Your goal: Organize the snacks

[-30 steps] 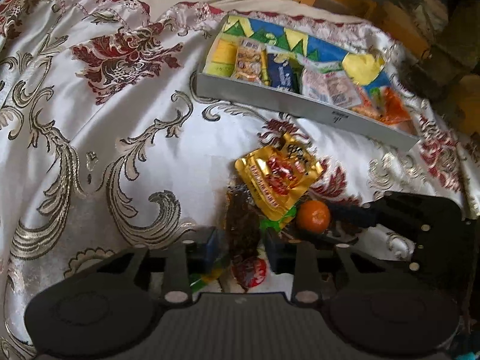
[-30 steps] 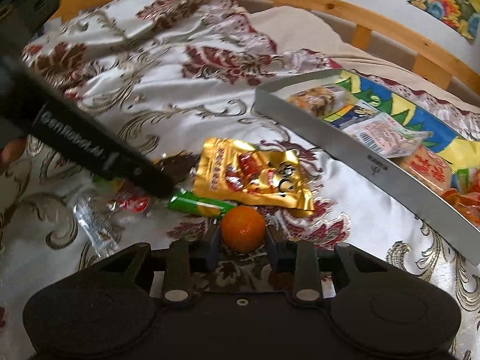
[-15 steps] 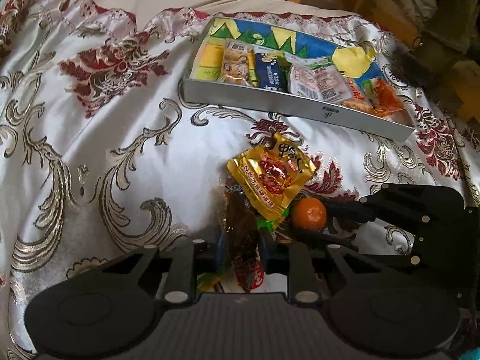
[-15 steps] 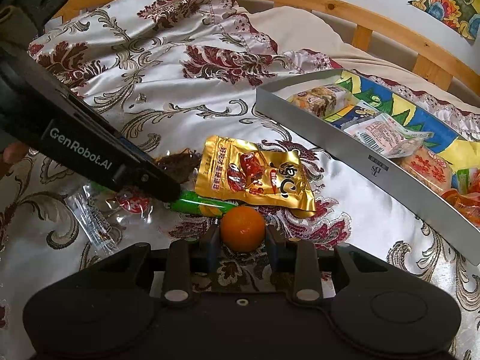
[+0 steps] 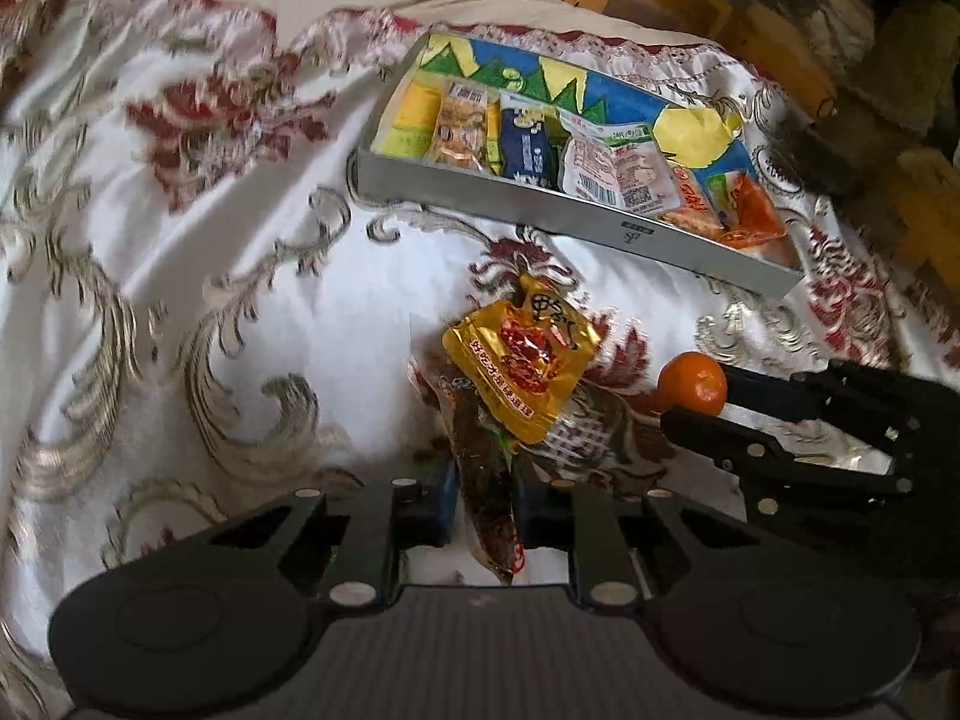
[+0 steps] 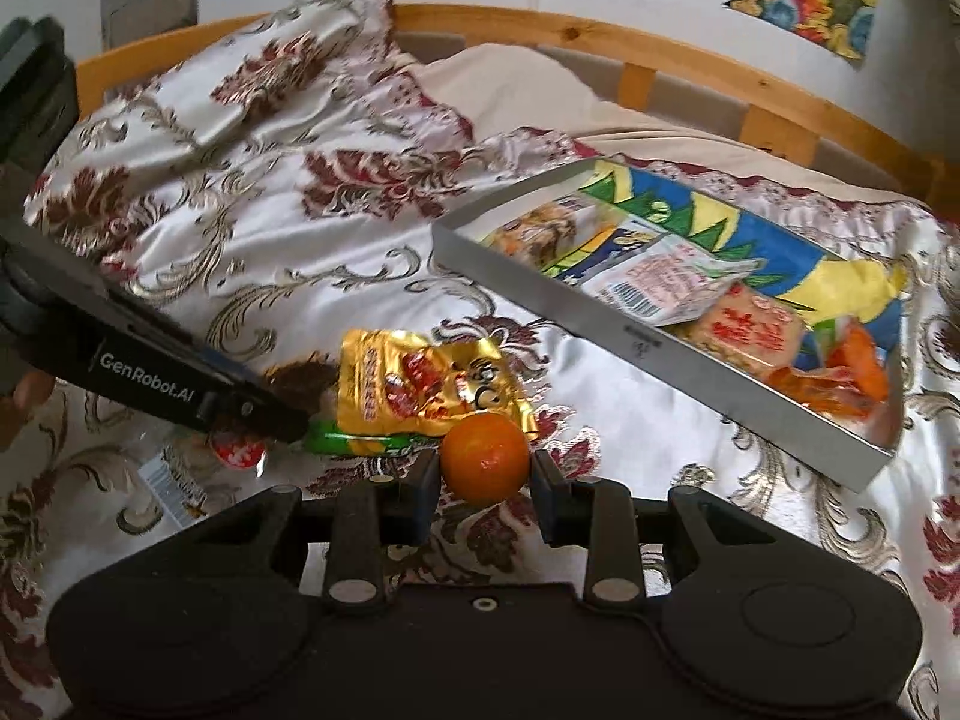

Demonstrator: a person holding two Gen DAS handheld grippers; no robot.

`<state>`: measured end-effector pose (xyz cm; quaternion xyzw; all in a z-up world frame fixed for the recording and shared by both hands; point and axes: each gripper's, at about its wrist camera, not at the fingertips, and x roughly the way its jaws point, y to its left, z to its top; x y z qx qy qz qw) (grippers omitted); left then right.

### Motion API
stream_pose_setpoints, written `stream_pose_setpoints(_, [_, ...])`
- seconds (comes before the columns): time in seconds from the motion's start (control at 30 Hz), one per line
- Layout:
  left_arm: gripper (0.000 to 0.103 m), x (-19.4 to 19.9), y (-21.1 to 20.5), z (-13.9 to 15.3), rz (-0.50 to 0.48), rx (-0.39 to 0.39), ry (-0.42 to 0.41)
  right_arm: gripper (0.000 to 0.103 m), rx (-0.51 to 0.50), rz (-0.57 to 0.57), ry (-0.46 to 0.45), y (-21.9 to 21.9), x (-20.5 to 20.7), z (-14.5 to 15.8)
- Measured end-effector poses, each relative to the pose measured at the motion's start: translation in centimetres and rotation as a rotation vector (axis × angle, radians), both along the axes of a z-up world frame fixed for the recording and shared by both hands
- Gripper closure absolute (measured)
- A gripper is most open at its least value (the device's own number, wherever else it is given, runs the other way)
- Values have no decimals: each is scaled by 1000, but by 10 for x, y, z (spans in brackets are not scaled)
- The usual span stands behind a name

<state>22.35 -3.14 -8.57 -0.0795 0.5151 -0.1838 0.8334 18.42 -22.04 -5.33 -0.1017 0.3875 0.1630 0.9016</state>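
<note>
On the bed point(image 6: 360, 276) with its white, gold and red cover, snacks are laid out. A small orange fruit point(image 6: 485, 457) is squeezed between the pads of the right tool point(image 6: 485, 471) — it is seen just above the cover. The left tool point(image 5: 485, 495) has just been closing, and its jaws are now pinched on a clear packet of dark brown snack point(image 5: 480, 456). A gold packet point(image 5: 521, 369) is lying partly over that brown packet. A green wrapper point(image 6: 342, 441) is tucked under the gold one's edge. Farther back, a grey tray point(image 6: 540, 288) is filled with more packets — a blue one, a white one and orange ones.
</note>
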Motion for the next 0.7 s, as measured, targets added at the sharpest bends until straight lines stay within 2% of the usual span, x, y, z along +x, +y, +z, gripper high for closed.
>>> stream_pose_setpoints(0.13, [84, -7, 8, 1, 47, -64, 52, 69, 32, -53, 45, -6, -7, 4])
stream_pose_setpoints(0.27, [86, -14, 13, 12, 72, -119, 26, 69, 67, -53, 76, -6, -16, 5])
stream_pose_setpoints(0.37, [86, -17, 15, 20, 73, -152, -5, 69, 61, -40, 45, -3, -19, 8])
stream_pose_setpoints(0.5, [86, -16, 15, 20, 89, -155, 0, 69, 84, -36, 24, -4, -19, 12])
stream_pose_setpoints(0.63, [86, -18, 21, 22, 122, -180, 25, 69, 92, -29, 5, -5, -17, 13])
stream_pose_setpoints(0.7, [86, -22, 27, 22, 165, -186, 74, 69, 92, -28, 11, -6, -15, 11])
